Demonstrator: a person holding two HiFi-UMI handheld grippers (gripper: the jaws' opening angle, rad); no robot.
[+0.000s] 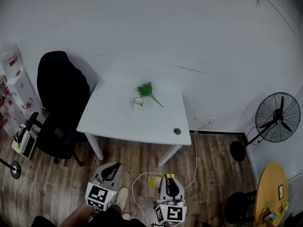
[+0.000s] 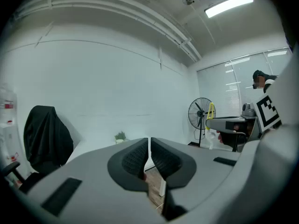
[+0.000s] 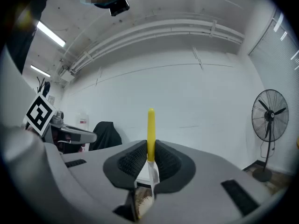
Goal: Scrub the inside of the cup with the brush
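A small white cup (image 1: 138, 102) stands near the back of the white table (image 1: 118, 122), next to a green plant sprig (image 1: 146, 90). Both grippers hang low over the wooden floor, well short of the table. My left gripper (image 1: 109, 171) is shut with nothing between its pads (image 2: 150, 157). My right gripper (image 1: 171, 185) is shut on a brush (image 3: 150, 134): its yellow handle sticks up past the jaws and its bristle head (image 3: 143, 200) lies below them. In the left gripper view the sprig (image 2: 121, 136) and cup show small on the far table.
A black office chair (image 1: 61, 108) stands left of the table. A black floor fan (image 1: 276, 117) is at the right, with a yellow round table (image 1: 271, 193) below it. A white cable (image 1: 142, 178) trails on the floor. A round metal cap (image 1: 177, 131) sits near the table's front right corner.
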